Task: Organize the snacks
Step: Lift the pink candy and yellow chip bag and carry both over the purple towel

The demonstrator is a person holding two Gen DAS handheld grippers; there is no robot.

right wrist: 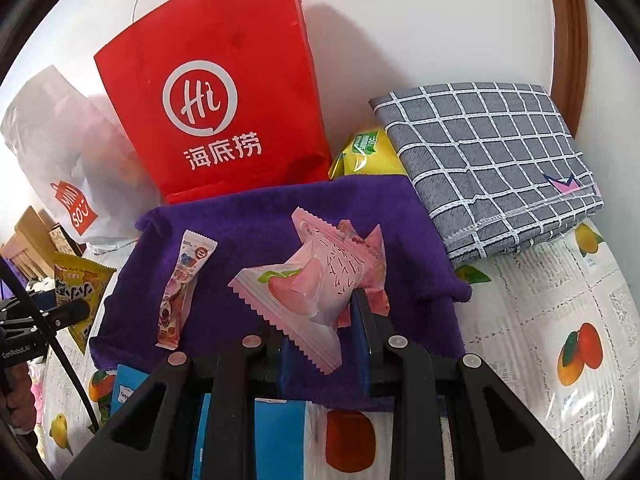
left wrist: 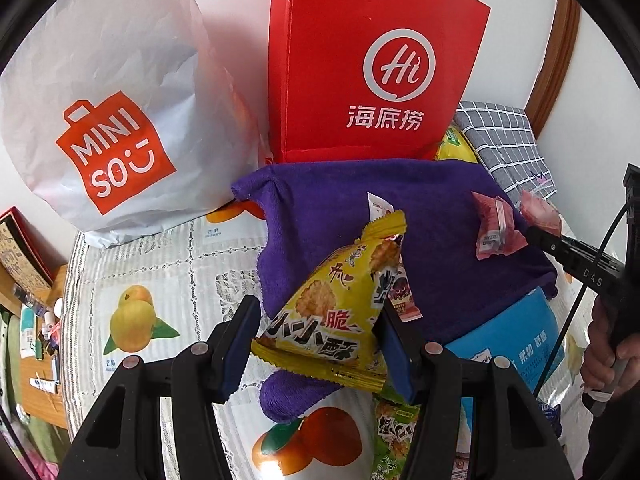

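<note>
Snacks in both hands: our left gripper [left wrist: 320, 344] has its jaws clamped on a yellow snack packet [left wrist: 324, 320], held above the near edge of the purple towel [left wrist: 440, 240]. Our right gripper [right wrist: 320, 332] pinches a pink snack packet [right wrist: 308, 292] in closed jaws over the same towel. From the right wrist view, a slim candy stick [right wrist: 184, 292] lies on the towel at nine o'clock from the pink packet; the red paper bag [right wrist: 224, 112] stands at twelve o'clock behind the towel, the checked cloth [right wrist: 488, 160] at two o'clock.
</note>
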